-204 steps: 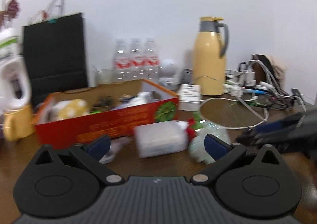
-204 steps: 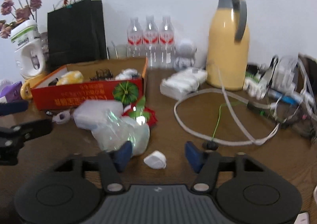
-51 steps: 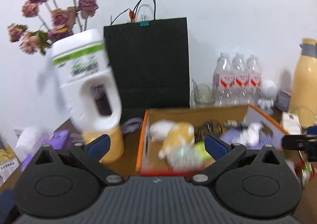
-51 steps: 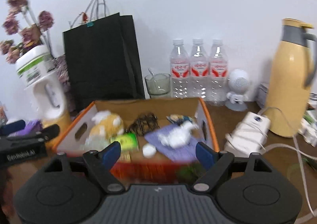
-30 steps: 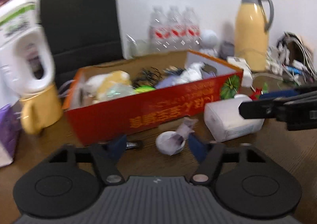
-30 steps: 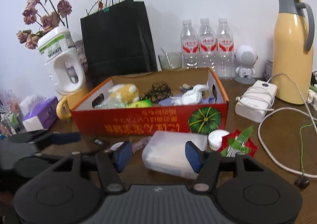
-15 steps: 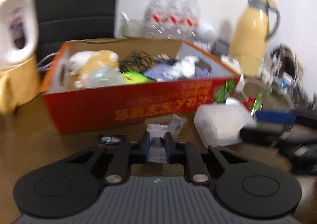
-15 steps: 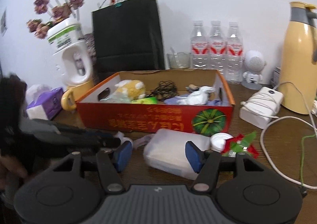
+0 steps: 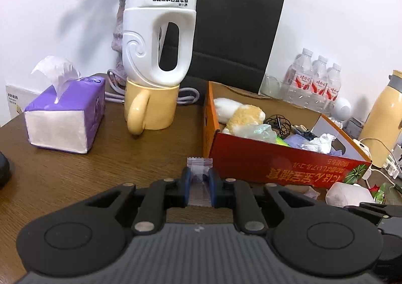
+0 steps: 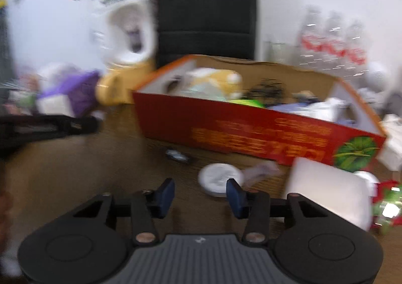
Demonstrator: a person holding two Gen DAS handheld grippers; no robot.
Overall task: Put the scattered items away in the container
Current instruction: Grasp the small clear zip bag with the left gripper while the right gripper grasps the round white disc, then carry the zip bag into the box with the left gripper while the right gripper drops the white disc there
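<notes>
My left gripper is shut on a small clear sachet and holds it above the table, to the left of the red cardboard box. The box holds a plush toy, a wire ball and crumpled paper. In the blurred right wrist view my right gripper has its jaws closing, with nothing pressed between them. A white round lid lies just beyond its right finger, in front of the box. A small dark wrapped item and a white plastic tub also lie on the table.
A purple tissue box and a white jug on a yellow mug stand left of the box. A black paper bag, water bottles and a yellow thermos line the back. Red-green wrapping lies at far right.
My left gripper has closed on the sachet, lifted it and swung left toward the tissue box and jug. My right gripper has moved left and down toward the white lid, its jaws narrower.
</notes>
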